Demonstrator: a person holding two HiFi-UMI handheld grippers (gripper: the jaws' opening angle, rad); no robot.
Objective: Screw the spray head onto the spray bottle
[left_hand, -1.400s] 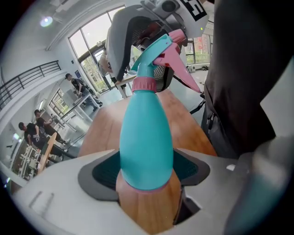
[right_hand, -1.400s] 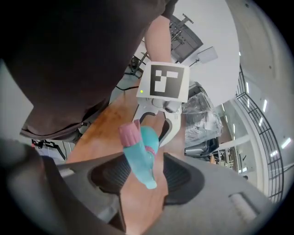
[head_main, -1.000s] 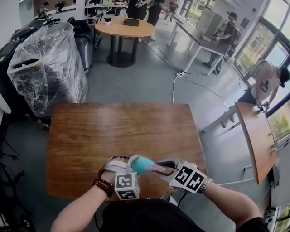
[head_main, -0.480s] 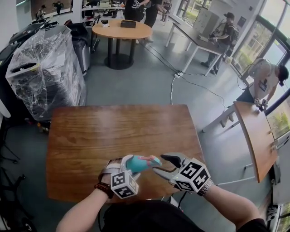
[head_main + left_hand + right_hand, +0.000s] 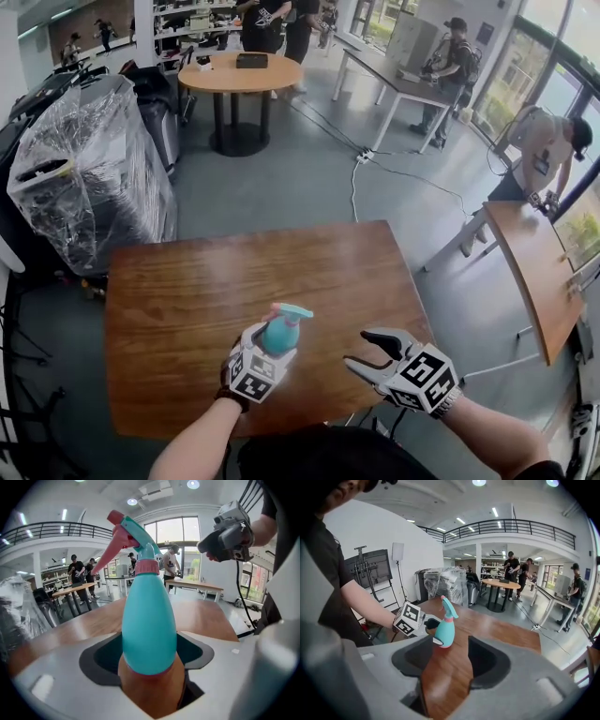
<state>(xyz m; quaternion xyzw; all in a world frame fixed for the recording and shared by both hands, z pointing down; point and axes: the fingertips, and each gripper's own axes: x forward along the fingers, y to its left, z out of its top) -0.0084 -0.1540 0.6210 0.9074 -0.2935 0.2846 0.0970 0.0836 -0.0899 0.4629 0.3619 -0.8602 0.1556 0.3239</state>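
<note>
Now the left claw [image 5: 267, 349] stays closed on the body of the spray bottle [image 5: 281, 330] and has turned it upright near the front edge of the table [image 5: 206, 281], about the middle. The spray head [image 5: 289, 310] sits on the neck. To the right, the right claw [image 5: 358, 349] has let go of the head. It hangs open and empty, so the screwing seems finished.

The spray bottle [image 5: 278, 336] stands upright in the left tool [image 5: 269, 351], above the near part of the tabletop [image 5: 234, 272], with the spray head [image 5: 290, 312] on top. The right tool [image 5: 373, 352] is to its right, apart from it.
</note>
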